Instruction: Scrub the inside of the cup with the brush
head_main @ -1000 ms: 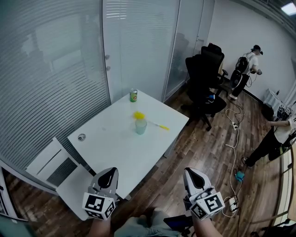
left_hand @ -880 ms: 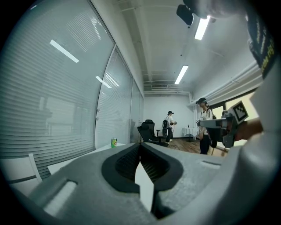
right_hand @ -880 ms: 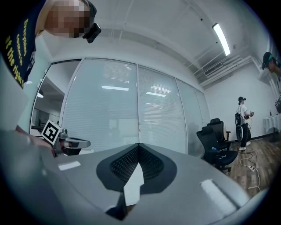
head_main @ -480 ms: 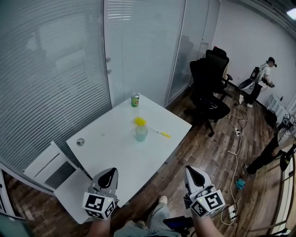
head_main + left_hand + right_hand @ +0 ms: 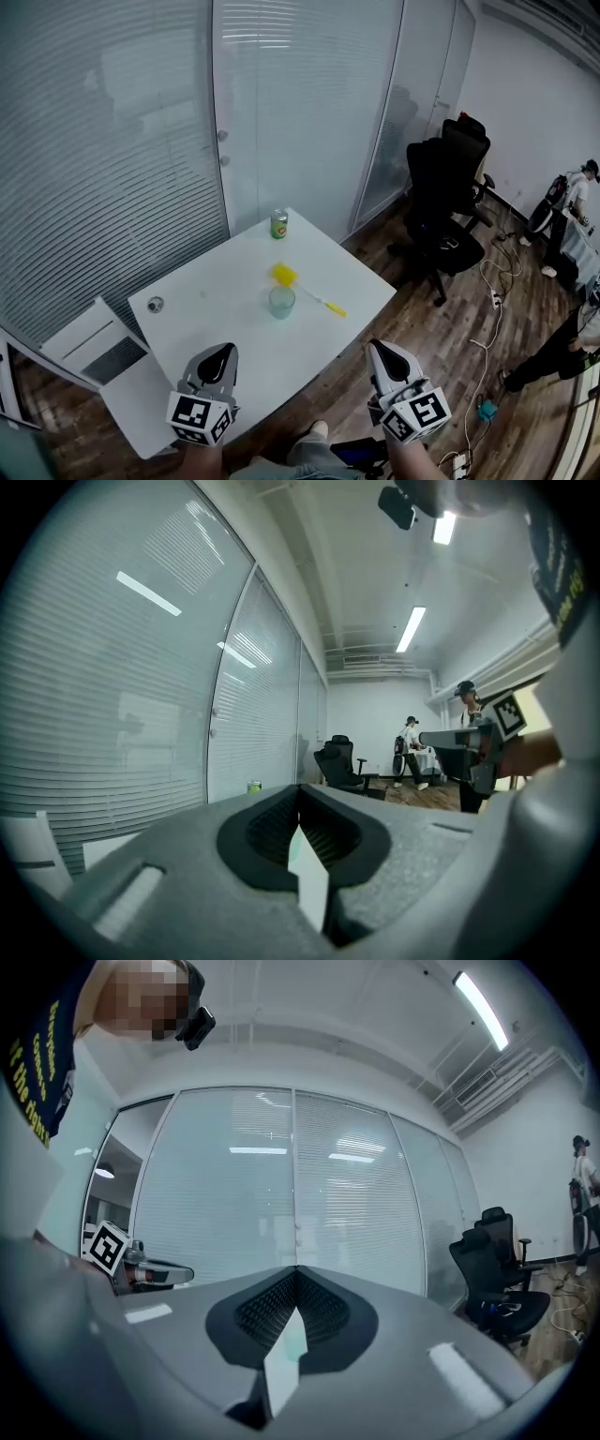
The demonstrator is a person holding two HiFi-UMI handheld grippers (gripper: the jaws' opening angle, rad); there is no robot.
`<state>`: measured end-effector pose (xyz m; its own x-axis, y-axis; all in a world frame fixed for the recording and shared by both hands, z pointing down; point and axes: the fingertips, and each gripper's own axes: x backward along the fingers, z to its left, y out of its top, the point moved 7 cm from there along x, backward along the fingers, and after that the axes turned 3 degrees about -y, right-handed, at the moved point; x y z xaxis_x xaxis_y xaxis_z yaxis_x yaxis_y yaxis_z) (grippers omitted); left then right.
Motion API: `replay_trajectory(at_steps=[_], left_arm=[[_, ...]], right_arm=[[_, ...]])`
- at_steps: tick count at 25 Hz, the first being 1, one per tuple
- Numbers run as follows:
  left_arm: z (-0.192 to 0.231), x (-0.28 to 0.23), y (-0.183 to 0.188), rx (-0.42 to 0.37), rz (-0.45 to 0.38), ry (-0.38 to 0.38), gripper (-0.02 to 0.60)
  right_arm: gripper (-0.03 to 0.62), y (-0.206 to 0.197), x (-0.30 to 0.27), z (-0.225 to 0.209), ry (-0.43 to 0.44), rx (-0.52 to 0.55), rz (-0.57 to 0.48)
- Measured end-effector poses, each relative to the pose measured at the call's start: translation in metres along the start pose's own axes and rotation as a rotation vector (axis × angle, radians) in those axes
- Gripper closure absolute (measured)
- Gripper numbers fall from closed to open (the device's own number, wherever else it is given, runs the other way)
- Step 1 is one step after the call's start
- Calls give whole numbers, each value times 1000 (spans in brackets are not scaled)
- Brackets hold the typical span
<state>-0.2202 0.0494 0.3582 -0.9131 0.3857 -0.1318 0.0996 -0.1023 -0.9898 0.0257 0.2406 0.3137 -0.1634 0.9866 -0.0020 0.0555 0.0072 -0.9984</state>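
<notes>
In the head view a pale green cup point(image 5: 281, 301) stands near the middle of a white table point(image 5: 216, 309). Right behind it lies a yellow brush point(image 5: 285, 275), its thin handle running to the right. My left gripper point(image 5: 217, 355) and right gripper point(image 5: 387, 354) hover at the bottom of that view, well short of the cup, both shut and empty. In the left gripper view the left gripper point(image 5: 300, 789) has its jaws together, and the right gripper point(image 5: 296, 1272) shows the same in its own view.
A green can point(image 5: 278, 223) stands at the table's far corner and a small round object point(image 5: 156, 304) at its left edge. A white chair point(image 5: 94, 349) sits left of the table. Black office chairs point(image 5: 448, 202) and floor cables point(image 5: 489, 309) lie right. People stand at the far right.
The table, cup and brush have shifted slightly in the head view as I moved across the room. Both grippers stay shut at the bottom of the view.
</notes>
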Motion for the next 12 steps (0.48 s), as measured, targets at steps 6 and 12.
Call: replay_trajectory(at_steps=[6, 12], left_arm=[[-3, -46, 5, 12, -13, 73, 580], [-14, -77, 7, 17, -17, 149, 580]], right_arm=[[588, 0, -40, -51, 83, -5, 5], [588, 0, -69, -95, 162, -10, 8]])
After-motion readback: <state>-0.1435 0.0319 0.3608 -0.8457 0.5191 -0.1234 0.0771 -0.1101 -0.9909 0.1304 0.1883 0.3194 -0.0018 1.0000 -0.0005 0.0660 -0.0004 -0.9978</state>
